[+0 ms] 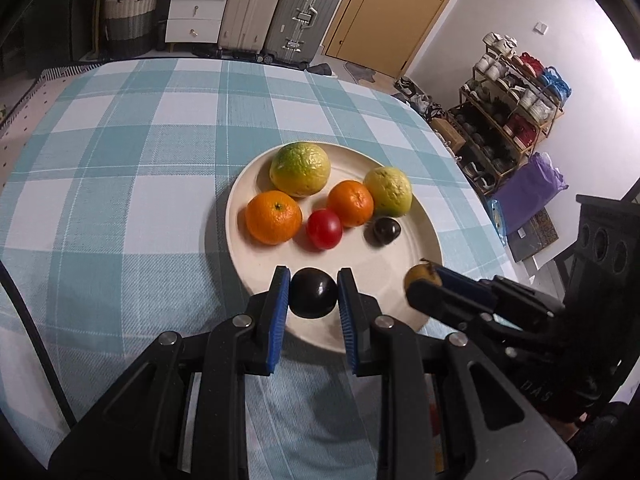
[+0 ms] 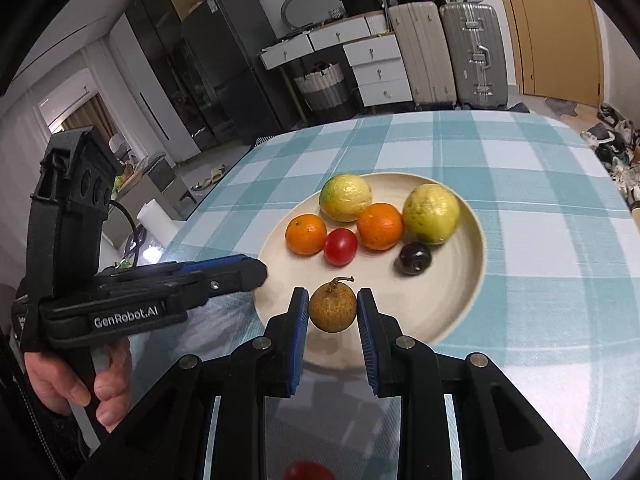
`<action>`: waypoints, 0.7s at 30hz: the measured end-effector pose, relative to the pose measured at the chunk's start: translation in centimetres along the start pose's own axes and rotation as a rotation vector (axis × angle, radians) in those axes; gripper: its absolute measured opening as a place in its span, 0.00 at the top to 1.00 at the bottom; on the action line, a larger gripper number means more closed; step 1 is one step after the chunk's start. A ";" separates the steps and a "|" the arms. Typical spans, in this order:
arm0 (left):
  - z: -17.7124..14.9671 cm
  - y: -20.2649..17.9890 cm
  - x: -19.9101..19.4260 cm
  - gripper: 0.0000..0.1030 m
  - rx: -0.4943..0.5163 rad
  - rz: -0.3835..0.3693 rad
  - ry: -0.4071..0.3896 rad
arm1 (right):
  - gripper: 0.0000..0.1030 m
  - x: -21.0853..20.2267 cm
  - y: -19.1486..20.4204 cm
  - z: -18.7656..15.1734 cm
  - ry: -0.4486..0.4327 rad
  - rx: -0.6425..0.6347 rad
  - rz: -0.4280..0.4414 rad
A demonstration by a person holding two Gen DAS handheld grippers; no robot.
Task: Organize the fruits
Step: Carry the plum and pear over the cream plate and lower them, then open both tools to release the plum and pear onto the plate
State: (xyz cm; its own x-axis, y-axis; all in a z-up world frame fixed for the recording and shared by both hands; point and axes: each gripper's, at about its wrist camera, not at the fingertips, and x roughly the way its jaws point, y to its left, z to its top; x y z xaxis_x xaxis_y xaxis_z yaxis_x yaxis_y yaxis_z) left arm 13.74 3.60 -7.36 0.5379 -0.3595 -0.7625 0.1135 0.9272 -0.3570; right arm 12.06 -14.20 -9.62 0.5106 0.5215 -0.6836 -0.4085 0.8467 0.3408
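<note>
A cream plate (image 1: 400, 280) (image 2: 452, 280) on the checked tablecloth holds two yellow-green citrus fruits (image 1: 300, 168) (image 2: 431, 213), two oranges (image 1: 273, 217) (image 2: 379, 225), a red tomato (image 1: 324, 228) (image 2: 340, 246) and a dark plum (image 1: 386, 231) (image 2: 415, 258). My left gripper (image 1: 313, 294) is shut on a second dark plum (image 1: 313, 293) over the plate's near rim. My right gripper (image 2: 333, 308) is shut on a small brown stemmed fruit (image 2: 333, 308), also seen in the left wrist view (image 1: 422, 276), over the plate's near edge.
The blue-white checked tablecloth (image 1: 120, 160) covers the table. A red object (image 2: 308, 472) lies under my right gripper. Suitcases (image 1: 304, 12), drawers (image 1: 196, 4) and a shoe rack (image 1: 504, 120) stand beyond the table edges.
</note>
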 end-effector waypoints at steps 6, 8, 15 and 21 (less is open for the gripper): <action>0.8 0.9 1.6 0.79 -0.047 -0.044 0.021 | 0.76 1.8 -0.4 0.8 0.022 0.009 -0.003; 1.0 0.7 2.0 0.79 -0.046 -0.050 0.024 | 0.76 2.4 -0.6 1.0 0.035 0.016 -0.009; 2.0 0.0 2.8 0.79 -0.056 -0.058 0.022 | 0.76 3.7 -1.4 1.6 0.052 0.044 -0.002; 2.8 0.2 3.0 0.79 -0.068 -0.056 0.014 | 0.75 4.7 -1.5 2.3 0.058 0.047 -0.001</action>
State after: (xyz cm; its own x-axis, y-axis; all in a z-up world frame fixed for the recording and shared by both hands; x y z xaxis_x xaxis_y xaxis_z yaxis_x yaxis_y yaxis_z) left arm 17.71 3.04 -8.17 0.5207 -0.4120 -0.7477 0.0852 0.8965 -0.4347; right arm 16.80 -12.75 -11.81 0.4662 0.5146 -0.7196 -0.3710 0.8522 0.3691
